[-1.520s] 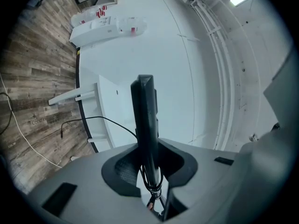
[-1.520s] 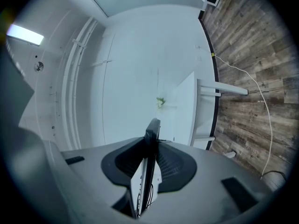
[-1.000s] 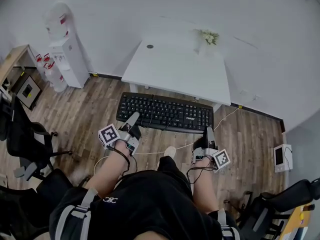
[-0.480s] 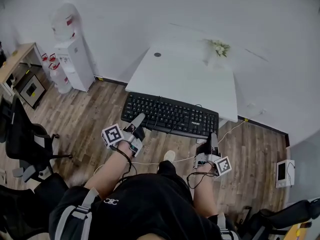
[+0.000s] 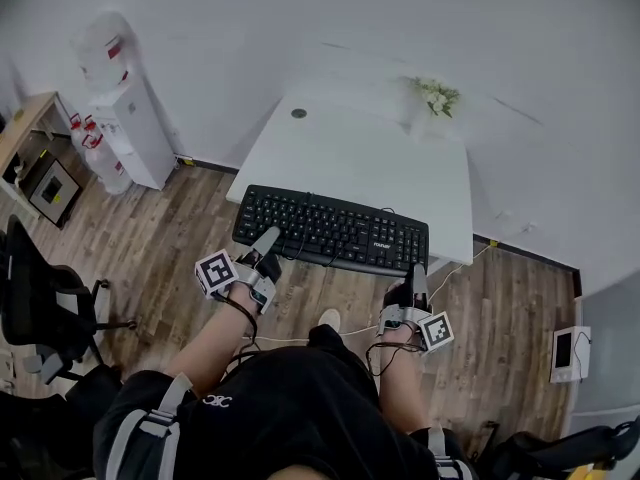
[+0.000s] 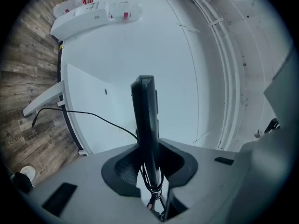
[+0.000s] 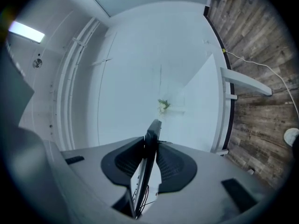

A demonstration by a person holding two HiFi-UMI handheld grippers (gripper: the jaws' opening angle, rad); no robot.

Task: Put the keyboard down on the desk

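Left tongs [image 5: 268,242] are clenched on the keyboard [image 5: 330,230] at its near-left edge, and right tongs [image 5: 418,274] bite the near-right corner. Both are gripping it. The keyboard hangs level between them, off the floor, at the near edge of the white worktop [image 5: 350,153]. It's lifted but not yet set down. Left to do: lower it onto the worktop and let go.

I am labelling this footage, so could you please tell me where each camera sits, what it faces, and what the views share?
Head view: on the person's head, facing steeply down at keyboard and desk; shows forearms, legs, left gripper, right gripper.
Left gripper view: on that gripper, facing desk and wall; its jaws clamp the keyboard's edge.
Right gripper view: on its gripper, jaws likewise clamped, facing the plant.
Shared: keyboard and desk, all three.
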